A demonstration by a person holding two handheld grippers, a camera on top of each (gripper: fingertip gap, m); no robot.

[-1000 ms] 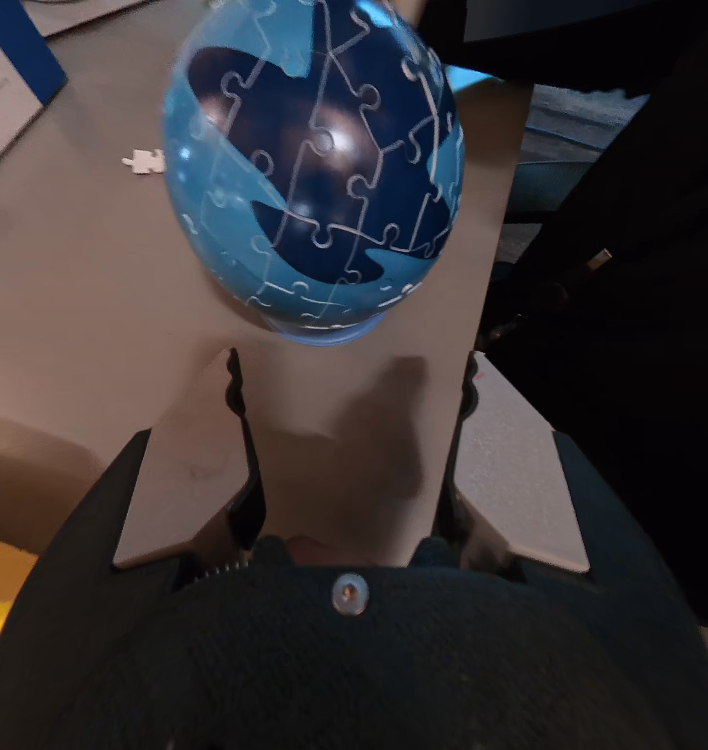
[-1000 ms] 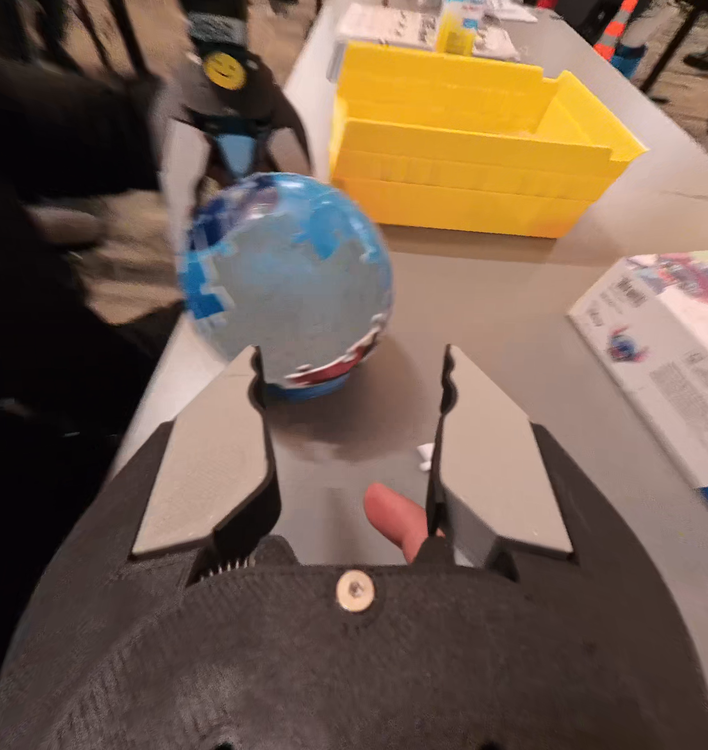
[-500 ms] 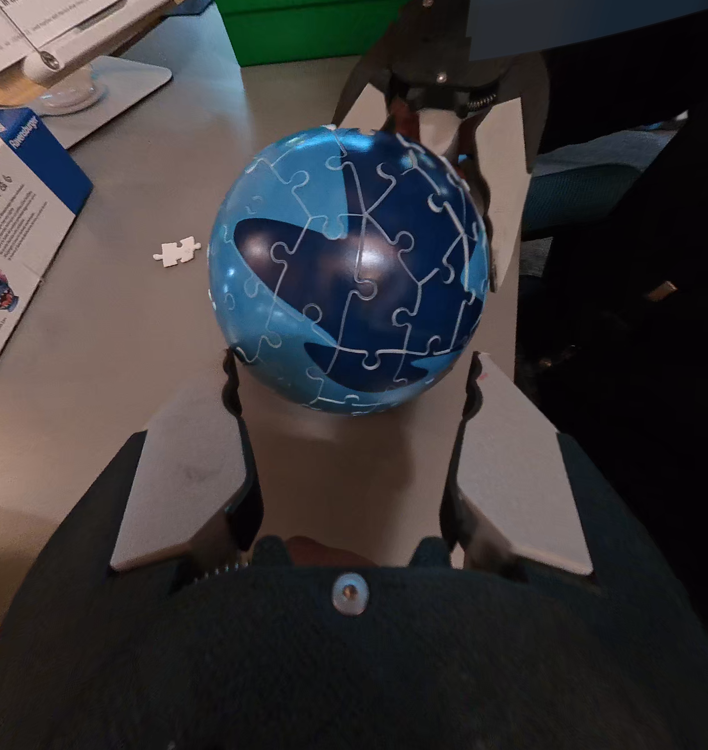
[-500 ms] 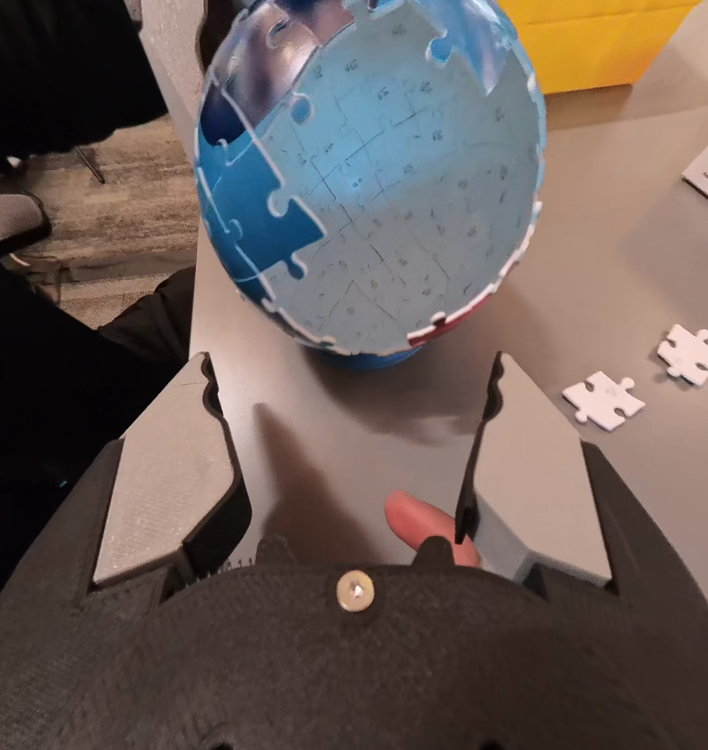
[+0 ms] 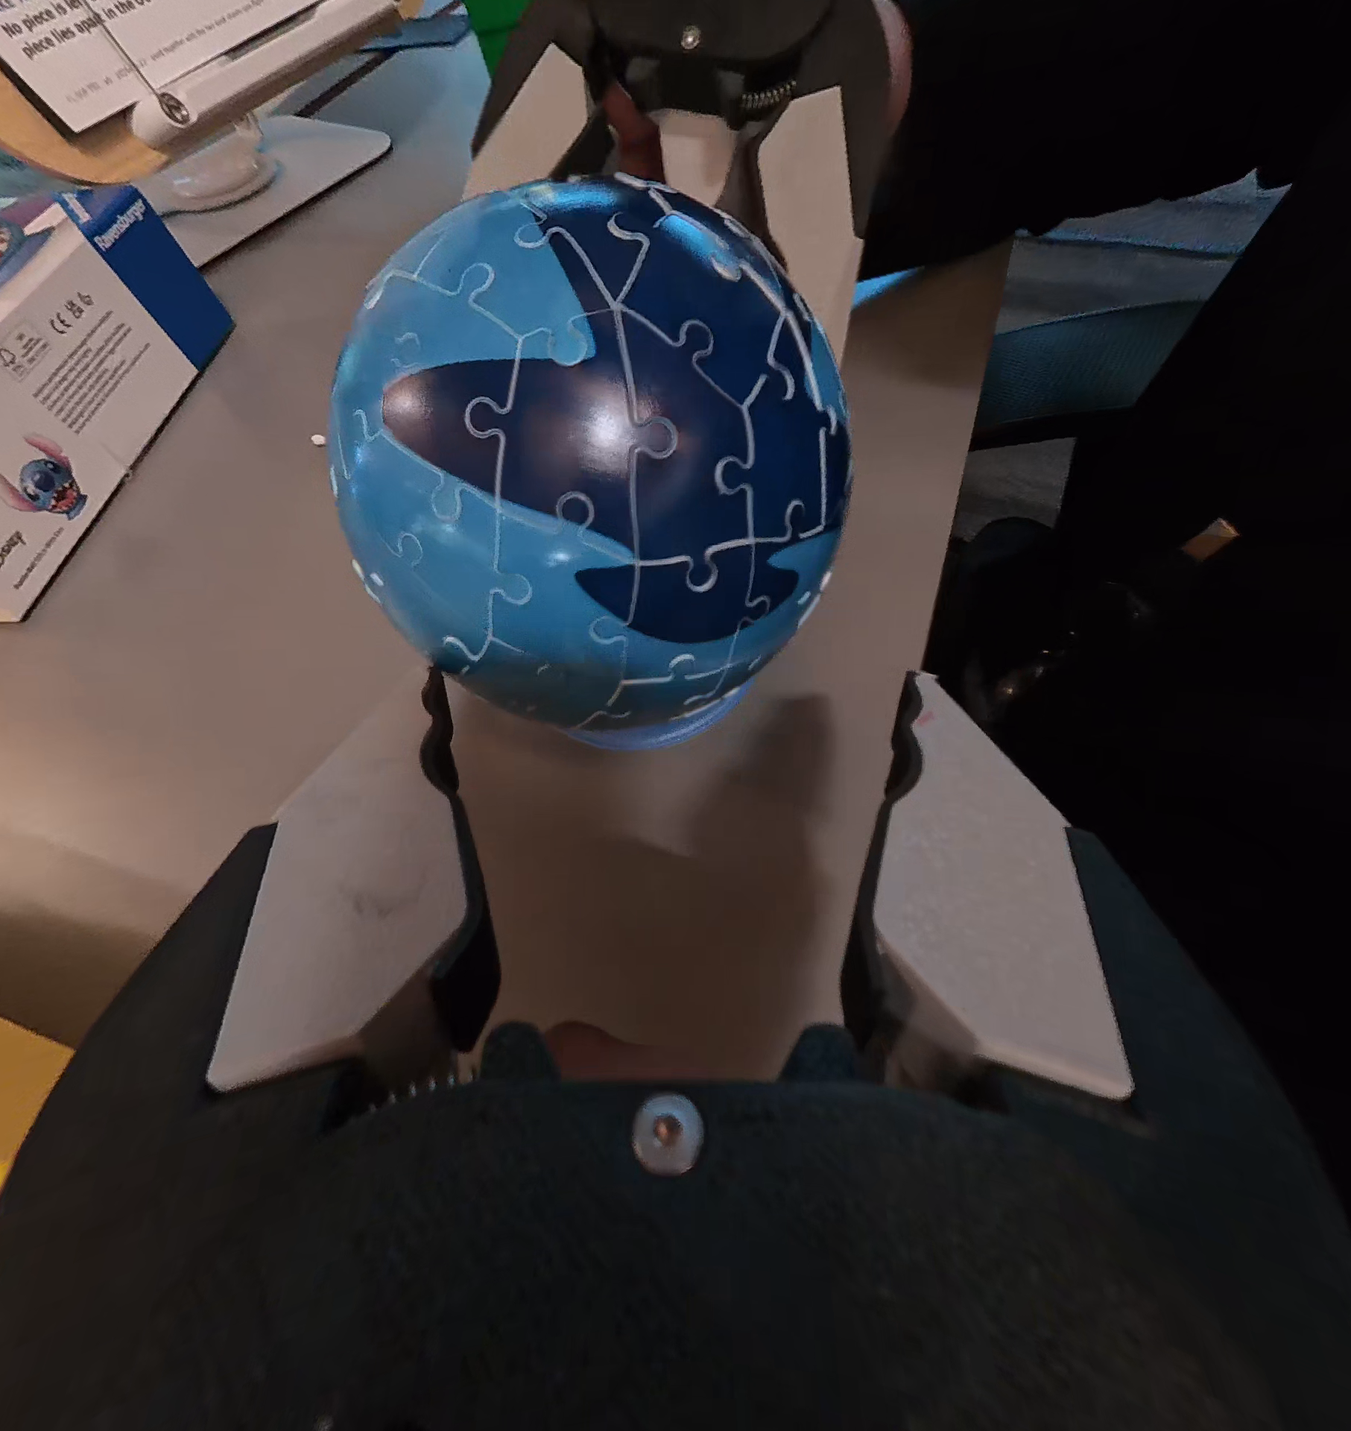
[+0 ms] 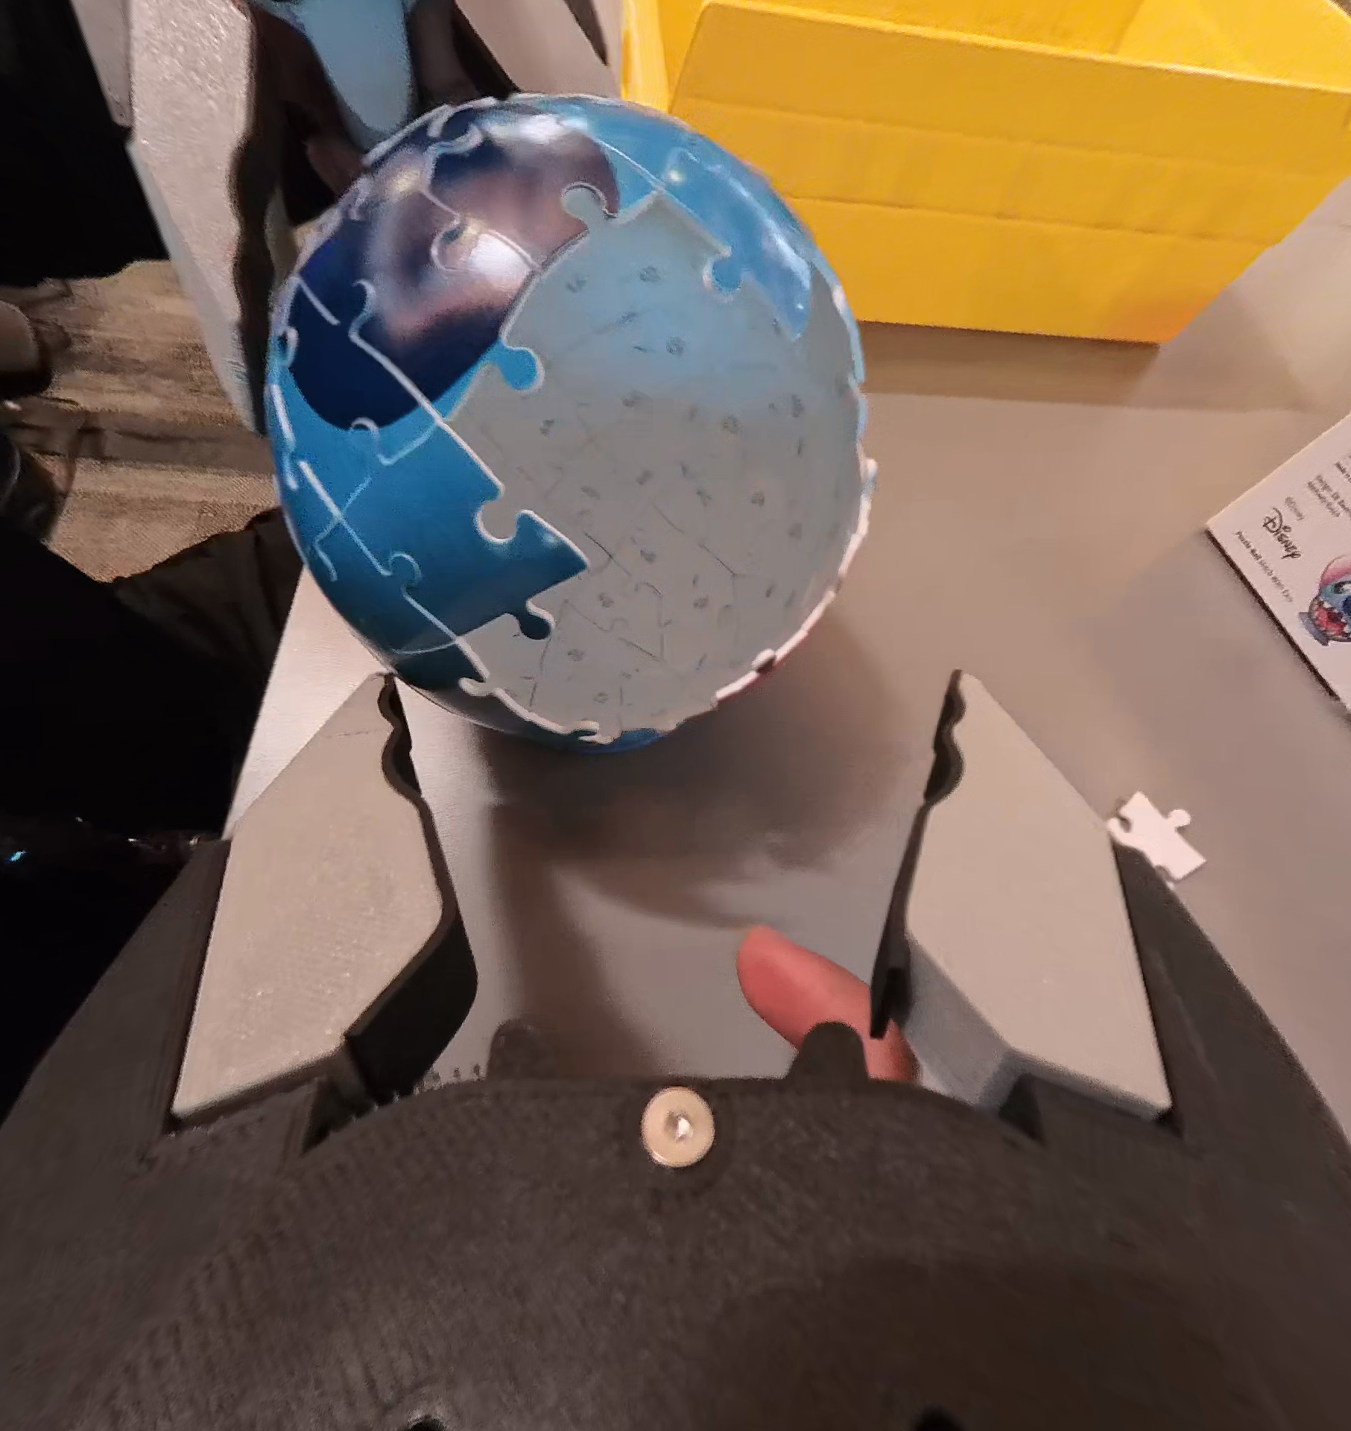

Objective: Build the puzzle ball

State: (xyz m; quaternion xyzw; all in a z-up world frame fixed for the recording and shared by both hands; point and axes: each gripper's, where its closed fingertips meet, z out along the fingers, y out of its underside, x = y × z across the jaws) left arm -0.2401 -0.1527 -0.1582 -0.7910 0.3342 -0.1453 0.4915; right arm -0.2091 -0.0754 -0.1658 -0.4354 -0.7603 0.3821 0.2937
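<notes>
While the ball (image 6: 564, 418) sits mid-frame on the counter (image 6: 1044, 542), gap facing right tool (image 6: 672, 697), both tools spread, empty; fetch lower-right piece (image 6: 1156, 844), keep left tool (image 5: 668, 689) near ball.

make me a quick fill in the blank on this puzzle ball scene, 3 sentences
1. The fingers of the left gripper and of the right gripper are both ____.
2. The glossy blue puzzle ball sits on the grey table on a small ____ stand.
3. Behind the ball in the right wrist view is a ____ plastic bin.

Missing words: open; blue; yellow
</notes>
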